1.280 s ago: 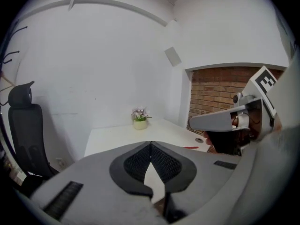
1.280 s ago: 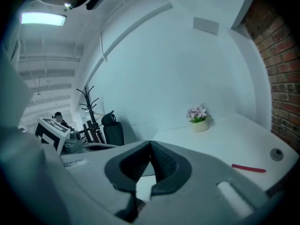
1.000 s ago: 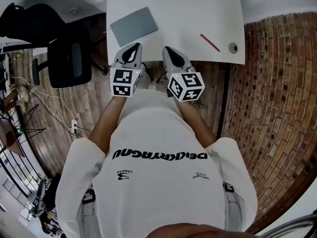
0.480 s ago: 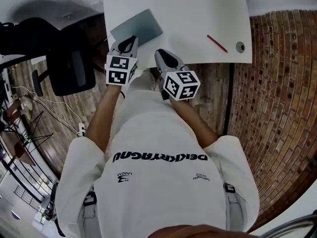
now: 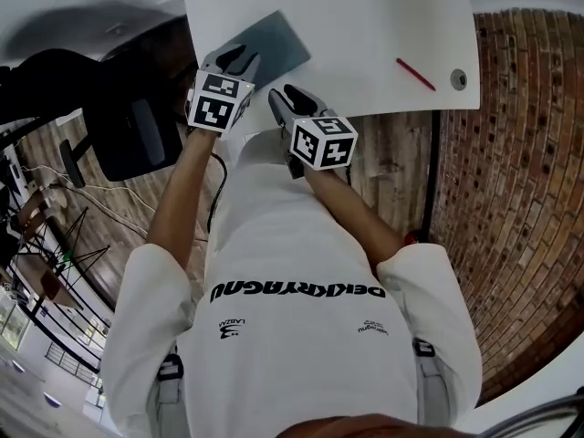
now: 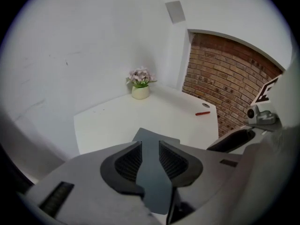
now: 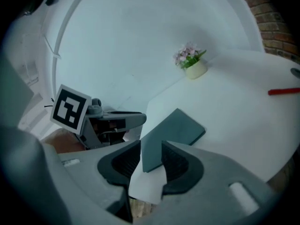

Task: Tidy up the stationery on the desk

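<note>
The grey notebook point(image 5: 274, 44) lies flat on the worktop's point(image 5: 347, 16) near left corner. It looks thin, stiff and light, best pinched at its near edge. The left gripper point(image 5: 233, 57) hovers at that edge and the right gripper point(image 5: 281, 94) at the worktop's near edge. Both are empty, their jaws having just been opening wide. A red pen point(image 5: 415, 74) lies by the worktop's right edge.

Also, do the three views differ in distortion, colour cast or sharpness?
Head view: strong fisheye, so the brickwork courses curve; colour is neutral and the picture is fairly sharp. Left gripper view: a black round vignette, and the brickwork bends into an arch. Right gripper view: a bluish cast over everything, and the pen is soft near the edge.
</note>
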Demonstrator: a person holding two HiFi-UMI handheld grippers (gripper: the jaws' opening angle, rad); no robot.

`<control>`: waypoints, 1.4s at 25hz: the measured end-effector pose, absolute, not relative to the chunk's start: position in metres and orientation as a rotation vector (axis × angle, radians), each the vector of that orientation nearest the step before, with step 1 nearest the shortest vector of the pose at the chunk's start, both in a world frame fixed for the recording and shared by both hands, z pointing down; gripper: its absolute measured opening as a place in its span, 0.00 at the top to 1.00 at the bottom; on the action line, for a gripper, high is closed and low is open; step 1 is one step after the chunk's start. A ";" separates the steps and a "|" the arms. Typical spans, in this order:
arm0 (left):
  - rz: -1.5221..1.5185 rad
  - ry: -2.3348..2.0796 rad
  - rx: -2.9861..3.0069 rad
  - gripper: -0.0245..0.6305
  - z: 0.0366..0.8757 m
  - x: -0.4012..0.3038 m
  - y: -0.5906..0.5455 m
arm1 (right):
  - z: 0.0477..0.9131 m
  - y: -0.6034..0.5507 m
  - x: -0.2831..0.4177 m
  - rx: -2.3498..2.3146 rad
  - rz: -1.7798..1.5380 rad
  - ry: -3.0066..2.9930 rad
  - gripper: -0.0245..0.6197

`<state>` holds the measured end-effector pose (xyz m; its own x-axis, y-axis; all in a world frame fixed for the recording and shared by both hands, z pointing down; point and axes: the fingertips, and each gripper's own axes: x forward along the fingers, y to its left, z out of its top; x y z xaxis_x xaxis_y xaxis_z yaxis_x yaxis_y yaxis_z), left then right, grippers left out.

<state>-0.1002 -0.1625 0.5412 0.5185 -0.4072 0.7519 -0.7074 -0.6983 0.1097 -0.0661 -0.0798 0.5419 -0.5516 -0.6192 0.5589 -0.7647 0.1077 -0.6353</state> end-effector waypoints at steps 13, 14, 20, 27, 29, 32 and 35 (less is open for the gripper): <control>1.212 -0.742 2.259 0.79 0.611 -0.121 -0.213 | 0.616 -0.104 -0.067 1.584 1.736 -1.876 0.74; 1.217 -0.729 2.253 0.79 0.616 -0.121 -0.214 | 0.620 -0.105 -0.068 1.587 1.745 -1.862 0.74; 1.202 -0.658 2.198 0.79 0.634 -0.120 -0.223 | 0.639 -0.103 -0.070 1.578 1.850 -1.765 0.72; 1.224 -0.534 2.147 0.79 0.651 -0.116 -0.226 | 0.652 -0.110 -0.068 1.571 1.881 -1.742 0.71; 1.247 -0.514 2.137 0.79 0.654 -0.116 -0.227 | 0.656 -0.113 -0.067 1.568 1.912 -1.724 0.71; 1.261 -0.469 2.109 0.79 0.662 -0.115 -0.223 | 0.661 -0.113 -0.065 1.561 1.923 -1.701 0.72; 1.269 -0.435 2.086 0.79 0.664 -0.114 -0.223 | 0.664 -0.113 -0.064 1.541 1.855 -1.701 0.77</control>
<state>-0.1144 -0.2228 0.6637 0.4766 0.0506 0.8777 -0.5779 -0.7343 0.3561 -0.0637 -0.1126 0.6637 -0.4417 -0.4772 0.7597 -0.7155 -0.3234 -0.6192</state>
